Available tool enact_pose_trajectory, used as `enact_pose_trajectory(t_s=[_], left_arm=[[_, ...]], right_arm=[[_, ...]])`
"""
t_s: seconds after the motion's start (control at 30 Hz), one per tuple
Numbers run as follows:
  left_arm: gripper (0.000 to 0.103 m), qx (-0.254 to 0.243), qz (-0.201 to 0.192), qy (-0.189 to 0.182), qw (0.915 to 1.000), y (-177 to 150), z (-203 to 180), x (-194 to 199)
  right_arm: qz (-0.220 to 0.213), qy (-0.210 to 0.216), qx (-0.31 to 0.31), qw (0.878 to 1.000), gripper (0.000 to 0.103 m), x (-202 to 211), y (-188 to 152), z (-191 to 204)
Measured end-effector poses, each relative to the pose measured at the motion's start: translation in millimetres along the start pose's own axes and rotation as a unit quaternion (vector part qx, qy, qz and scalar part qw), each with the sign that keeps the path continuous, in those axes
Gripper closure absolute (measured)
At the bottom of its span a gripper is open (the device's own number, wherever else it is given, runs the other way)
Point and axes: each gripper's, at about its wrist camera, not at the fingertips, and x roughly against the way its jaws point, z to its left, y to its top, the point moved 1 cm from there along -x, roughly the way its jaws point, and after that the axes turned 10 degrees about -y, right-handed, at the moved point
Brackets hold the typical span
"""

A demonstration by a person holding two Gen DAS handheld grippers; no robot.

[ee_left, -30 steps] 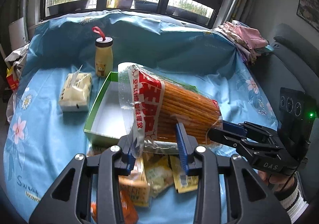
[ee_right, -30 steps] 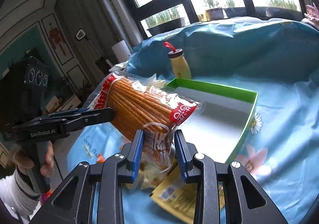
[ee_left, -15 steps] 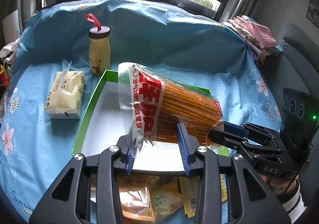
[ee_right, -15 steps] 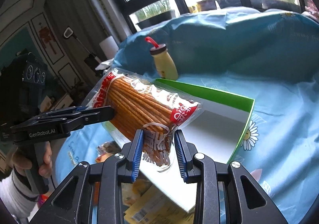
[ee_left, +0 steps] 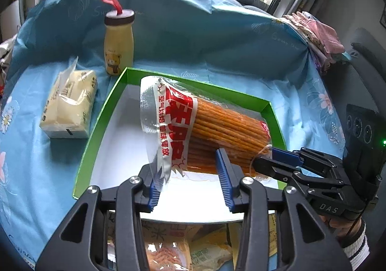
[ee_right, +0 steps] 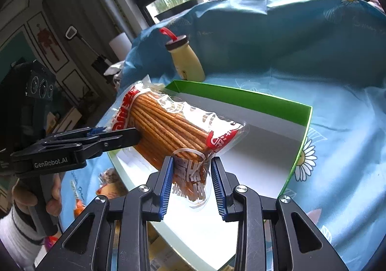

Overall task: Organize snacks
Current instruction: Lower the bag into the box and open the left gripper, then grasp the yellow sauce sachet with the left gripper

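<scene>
Left wrist view: the left gripper point(ee_left: 190, 180) has the clear sealed end of the breadstick bag point(ee_left: 217, 128) between its jaws, which are easing apart; the near pad still touches the film, the far one stands off it.
Bag position: it hangs tilted above the white floor of the green box point(ee_left: 101, 124), not yet laid down.
Progress: nothing lies in the box so far; other snack packets point(ee_left: 183, 247) wait below its near edge, so most of the sorting is left, by my reckoning.
Bystanders: a yellow bottle point(ee_left: 118, 46) with a bear label and a tissue pack point(ee_left: 70, 104) sit on the blue cloth point(ee_left: 217, 37).
Writing: red Chinese characters on the bag; "DAS" on the other tool.

Right wrist view: the right gripper point(ee_right: 191, 180) is clamped on the crumpled opposite end of the bag point(ee_right: 168, 126).
Box: its green wall point(ee_right: 241, 99) runs behind the bag, the interior bare.
Writing: "GenRobot.AI" on the left tool's side.
</scene>
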Motion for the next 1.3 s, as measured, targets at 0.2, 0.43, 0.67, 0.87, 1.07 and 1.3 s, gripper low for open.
enact_pose_trajectory(t_s=[0.2, 0.43, 0.67, 0.87, 1.07, 1.3], left_arm=[[0.036, 0.002, 0.012, 0.019, 0.9997, -2, 4, -12], [0.016, 0.001, 0.009, 0.045, 0.9989, -6, 5, -6], [0.016, -0.022, -0.016, 0.070, 0.9972, -12, -6, 22], [0.015, -0.032, -0.030, 0.079, 0.9959, -25, -17, 46], [0.001, -0.028, -0.032, 0.056, 0.9975, -50, -26, 70], [0.001, 0.000, -0.022, 0.030, 0.9993, -83, -29, 89]], right_arm=[[0.010, -0.024, 0.002, 1.000, 0.068, -11, 0, 1], [-0.005, -0.066, 0.013, 0.998, 0.059, 0, -1, 7], [-0.039, -0.063, -0.008, 0.997, 0.049, 38, -8, 4], [-0.045, -0.065, -0.016, 0.997, 0.045, 65, -25, 6], [-0.032, -0.060, -0.022, 0.997, 0.043, 85, -49, 7], [-0.023, -0.041, -0.067, 0.997, 0.043, 105, -80, -2]])
